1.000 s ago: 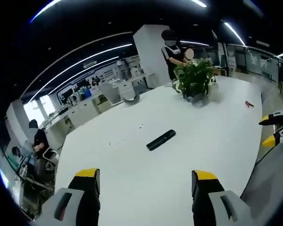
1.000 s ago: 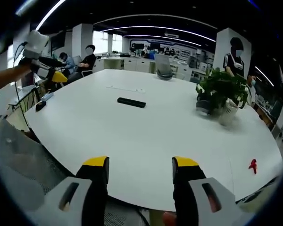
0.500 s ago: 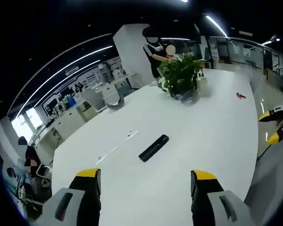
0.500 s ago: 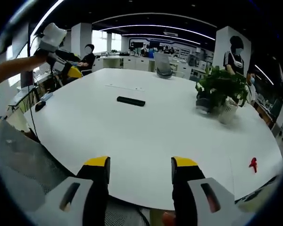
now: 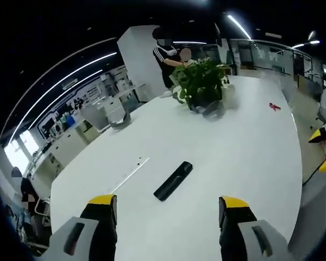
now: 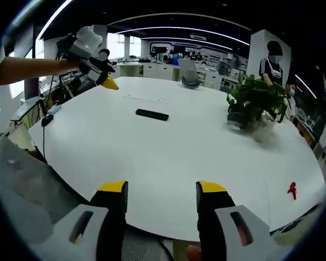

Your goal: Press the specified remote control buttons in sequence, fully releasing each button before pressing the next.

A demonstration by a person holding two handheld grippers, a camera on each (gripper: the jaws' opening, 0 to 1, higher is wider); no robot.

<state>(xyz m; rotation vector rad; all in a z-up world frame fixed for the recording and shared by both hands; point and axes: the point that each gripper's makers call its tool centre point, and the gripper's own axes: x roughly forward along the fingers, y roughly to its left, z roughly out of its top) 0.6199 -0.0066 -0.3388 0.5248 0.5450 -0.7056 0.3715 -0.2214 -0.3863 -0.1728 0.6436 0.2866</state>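
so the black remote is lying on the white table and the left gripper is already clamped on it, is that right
Not quite. The black remote does lie on the white table, but the left gripper is not clamped on it: the left gripper view shows its jaws open, short of the remote, touching nothing.

Bright, even overhead light from long ceiling strip lights (image 6: 179, 29), which bend into arcs under the fisheye. Ceiling itself reads dark. White table (image 5: 244, 147) is near blown out in both views, with soft low-contrast shadows. Daylight from windows (image 6: 122, 46) at the far left of the right gripper view is clipped. Straight lines bow hard toward the edges. Centre is fairly sharp; the potted plant (image 5: 202, 81) is slightly soft, and the red object (image 6: 292, 189) is smeared. Background desks are hazy and low in detail.
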